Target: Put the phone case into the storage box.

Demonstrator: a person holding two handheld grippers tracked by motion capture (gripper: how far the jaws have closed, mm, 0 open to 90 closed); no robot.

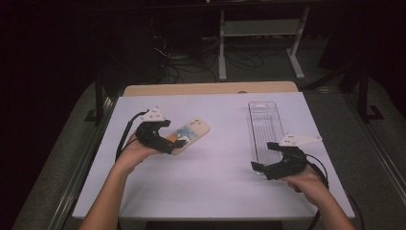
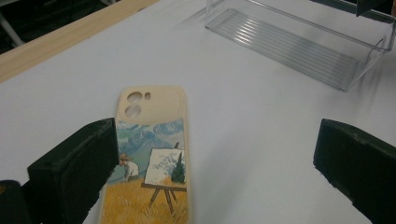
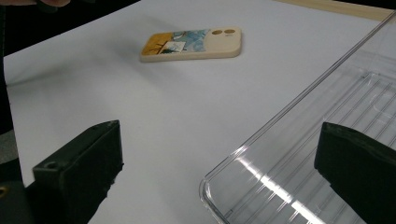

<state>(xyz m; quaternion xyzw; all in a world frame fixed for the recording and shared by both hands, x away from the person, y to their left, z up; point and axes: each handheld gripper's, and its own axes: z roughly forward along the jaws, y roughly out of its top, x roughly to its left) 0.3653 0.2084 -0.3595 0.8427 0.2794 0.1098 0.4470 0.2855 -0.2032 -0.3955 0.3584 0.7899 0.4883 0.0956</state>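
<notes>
A cream phone case (image 1: 191, 134) printed with a painter at an easel in a yellow field lies flat on the white worktop (image 1: 210, 187), left of the middle, its camera cut-outs pointing away toward the far right. The left tool (image 1: 178, 143) sits low at the near end of the case, its jaws spread wide; in the left gripper view the phone case (image 2: 152, 158) runs up between them, close against the left jaw and well clear of the right one, and neither jaw is seen pressing on it. A clear plastic tray (image 1: 265, 128), long and narrow with a ribbed floor, stands on the right half of the worktop with its length running away from the person. The right tool (image 1: 264, 155) hovers at the near end of this tray, jaws also spread; in the right gripper view the rounded near corner of the tray (image 3: 261, 177) lies between the two jaws, with the right jaw over the tray's floor and the left jaw over bare worktop. From there the phone case (image 3: 194, 43) shows farther off, well apart from the tray. The person's left hand (image 1: 134, 152) and right hand (image 1: 306, 184) grip the tool handles.
</notes>
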